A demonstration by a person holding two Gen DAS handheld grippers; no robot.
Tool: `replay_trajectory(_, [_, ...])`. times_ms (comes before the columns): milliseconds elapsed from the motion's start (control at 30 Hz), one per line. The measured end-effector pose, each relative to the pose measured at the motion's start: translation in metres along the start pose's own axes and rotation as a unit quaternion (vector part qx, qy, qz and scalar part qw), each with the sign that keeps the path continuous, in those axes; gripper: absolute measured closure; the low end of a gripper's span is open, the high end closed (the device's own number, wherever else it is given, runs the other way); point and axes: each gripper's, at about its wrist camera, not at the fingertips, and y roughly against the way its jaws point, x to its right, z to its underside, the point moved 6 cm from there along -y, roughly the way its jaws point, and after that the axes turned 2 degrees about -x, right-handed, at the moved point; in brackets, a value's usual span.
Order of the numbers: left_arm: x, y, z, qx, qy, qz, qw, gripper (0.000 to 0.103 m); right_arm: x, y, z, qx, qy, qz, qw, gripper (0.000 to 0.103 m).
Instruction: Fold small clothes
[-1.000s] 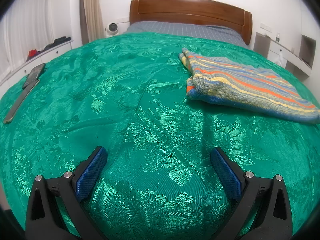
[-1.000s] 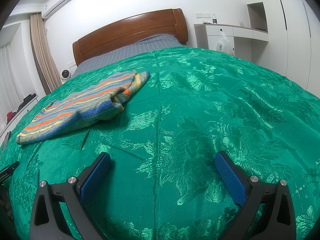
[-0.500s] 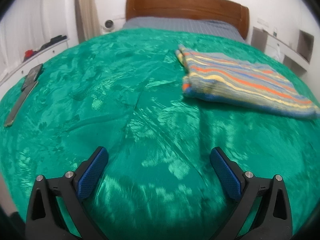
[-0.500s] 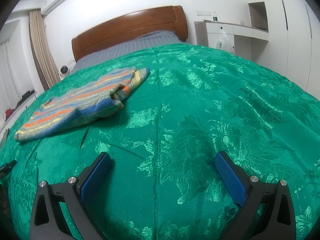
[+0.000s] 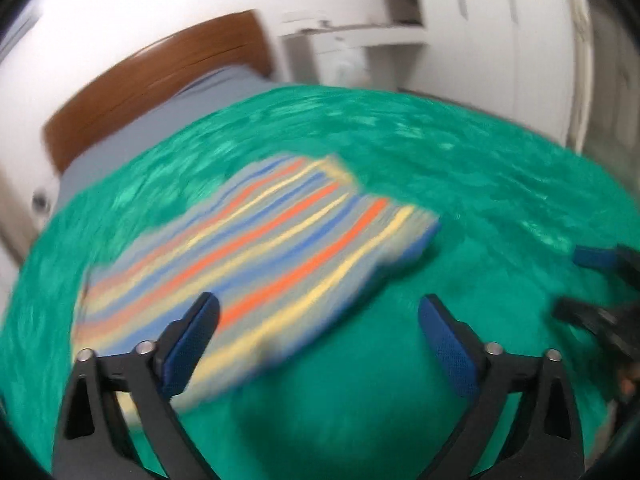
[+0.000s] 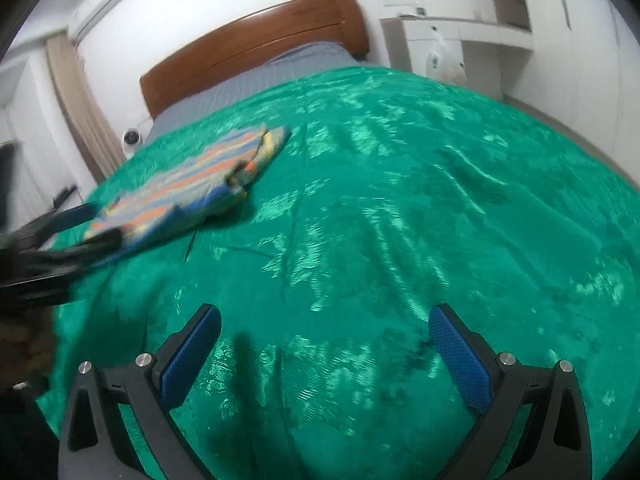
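A striped garment [image 5: 256, 248] in orange, yellow, blue and grey lies folded flat on the green bedspread [image 5: 440, 380]. My left gripper [image 5: 316, 336] is open and empty, just short of the garment's near edge, with its left finger over that edge. The left wrist view is blurred. In the right wrist view the garment [image 6: 192, 184] lies far left. My right gripper [image 6: 324, 348] is open and empty over bare bedspread [image 6: 400, 220]. The left gripper [image 6: 72, 232] shows there at the garment's near end. The right gripper [image 5: 600, 280] shows at the right edge of the left wrist view.
A wooden headboard [image 6: 256, 48] and grey sheet [image 6: 256, 80] are at the far end of the bed. A white desk and cabinets [image 6: 460, 40] stand at the right. A curtain [image 6: 80, 108] and small white fan [image 6: 132, 138] are at the left.
My left gripper has swung right and moved up to the striped garment, which now lies in front of its fingers. My right gripper shifted slightly. Both stay open.
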Motion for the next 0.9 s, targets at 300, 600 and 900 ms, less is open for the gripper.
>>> replay_trajectory(300, [0.041,-0.038,-0.007,-0.009,0.003,0.043,0.9991,0.102,0.019,0.014,-0.052,-0.026,0.009,-0.067,0.997,0.001])
replay_trajectory(600, [0.039,-0.037,-0.004,-0.007,0.008,0.046,0.9989,0.102,-0.038,-0.182,-0.185,-0.219,-0.048,-0.256,0.940,0.023])
replay_trajectory(900, [-0.029,0.012,0.005,0.041,0.148,0.080,0.9848,0.102,-0.119,-0.194,-0.214,-0.218,-0.008,-0.241,0.946,0.093])
